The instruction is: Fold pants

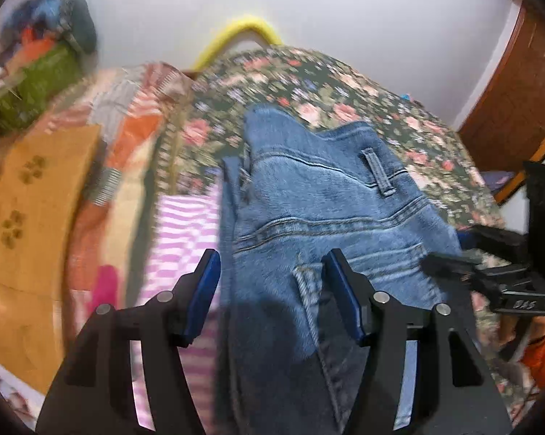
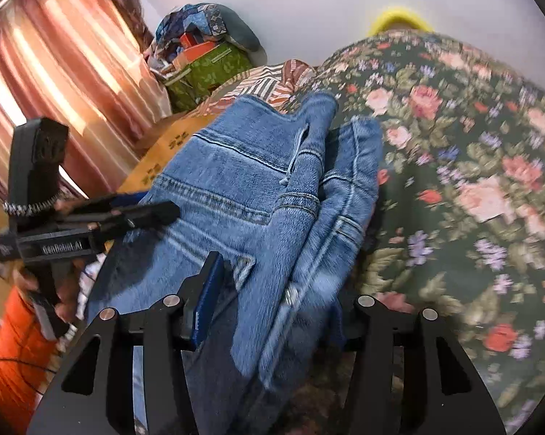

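Observation:
The blue jeans [image 1: 319,210] are bunched at the waist end on the flowered bedspread [image 1: 294,83] and also show in the right wrist view [image 2: 243,195]. My left gripper [image 1: 270,272] has its jaws wide apart with the denim's left edge lying between the fingers. My right gripper [image 2: 272,290] is also spread, with a thick fold of the waistband between its fingers; its right finger is hidden under the cloth. Each gripper shows in the other's view, the right one [image 1: 450,264] at the jeans' right edge, the left one [image 2: 153,212] on their left side.
The bedspread [image 2: 471,181] fills the right. A pink striped cloth [image 1: 178,239] and patterned cloths [image 1: 134,116] lie left of the jeans. A pile of bags and boxes [image 2: 207,58] stands at the back, curtains [image 2: 55,83] at the left, a wooden door [image 1: 519,101] at the right.

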`<state>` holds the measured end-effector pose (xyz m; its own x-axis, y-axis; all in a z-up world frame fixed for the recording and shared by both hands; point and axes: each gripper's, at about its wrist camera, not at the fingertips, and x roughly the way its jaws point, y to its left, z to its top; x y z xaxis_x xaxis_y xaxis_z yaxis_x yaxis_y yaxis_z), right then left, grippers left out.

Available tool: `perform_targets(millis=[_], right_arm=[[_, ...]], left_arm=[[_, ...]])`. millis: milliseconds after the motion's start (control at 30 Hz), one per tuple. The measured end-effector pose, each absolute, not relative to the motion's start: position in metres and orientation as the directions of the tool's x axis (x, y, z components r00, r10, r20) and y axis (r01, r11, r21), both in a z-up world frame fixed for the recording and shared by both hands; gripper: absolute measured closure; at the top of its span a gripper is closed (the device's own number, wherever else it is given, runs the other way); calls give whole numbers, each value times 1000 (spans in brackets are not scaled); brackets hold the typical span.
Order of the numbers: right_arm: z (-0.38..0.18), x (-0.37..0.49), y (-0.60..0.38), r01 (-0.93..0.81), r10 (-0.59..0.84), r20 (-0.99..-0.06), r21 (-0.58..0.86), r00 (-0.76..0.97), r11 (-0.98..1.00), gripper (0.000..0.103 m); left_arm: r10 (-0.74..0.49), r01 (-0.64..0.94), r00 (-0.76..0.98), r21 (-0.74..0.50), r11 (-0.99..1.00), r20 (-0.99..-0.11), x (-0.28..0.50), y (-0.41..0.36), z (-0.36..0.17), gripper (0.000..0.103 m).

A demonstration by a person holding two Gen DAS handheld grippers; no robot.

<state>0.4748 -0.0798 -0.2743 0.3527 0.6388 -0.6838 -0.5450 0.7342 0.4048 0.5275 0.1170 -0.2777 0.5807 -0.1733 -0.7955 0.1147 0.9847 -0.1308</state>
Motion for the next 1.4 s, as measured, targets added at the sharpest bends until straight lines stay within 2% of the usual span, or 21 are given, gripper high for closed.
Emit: perform_targets(millis=[133,267,567,767,1000,1100,1200,1267,1333,1400], right_arm=[[-264,459,-93,-560,560,-710,279,426,780,55],[-237,433,-110,-568,545,-689,231,477,790,55],[-125,331,-137,-620,611,-485,166,626,767,55],[-67,258,-156,-643,654,-335,160,679,749,55],[-31,177,-175,-654,666,-190,130,721,745,55],[-25,152,-182,-658,671,-144,132,727,741,54],[-23,129,-187,-654,668,-104,140,737,743,46],[-23,117,-188,-648,661,-84,141,746,749,36],[-25,109,-188,-636,649,-67,143,758,758,29],[-27,102,-188,-625,636,-53,140,770,768,24]], left_arm=[[-99,89,607,-56,994,-789,503,120,-268,43],[-88,83,641,-46,996,-762,466,121,-244,43],[-132,119,804,-60,991,-580,355,90,-125,43],[-126,134,909,-7,991,-396,256,56,-51,43],[-116,119,966,-4,993,-230,157,34,-8,43],[-107,110,980,6,994,-168,120,27,-2,37],[-115,115,983,-7,993,-140,96,24,-1,36],[-110,110,986,-8,994,-124,82,23,-1,33],[-99,99,989,-9,995,-109,73,23,-3,15],[-93,92,991,-15,996,-93,64,23,-5,10]])
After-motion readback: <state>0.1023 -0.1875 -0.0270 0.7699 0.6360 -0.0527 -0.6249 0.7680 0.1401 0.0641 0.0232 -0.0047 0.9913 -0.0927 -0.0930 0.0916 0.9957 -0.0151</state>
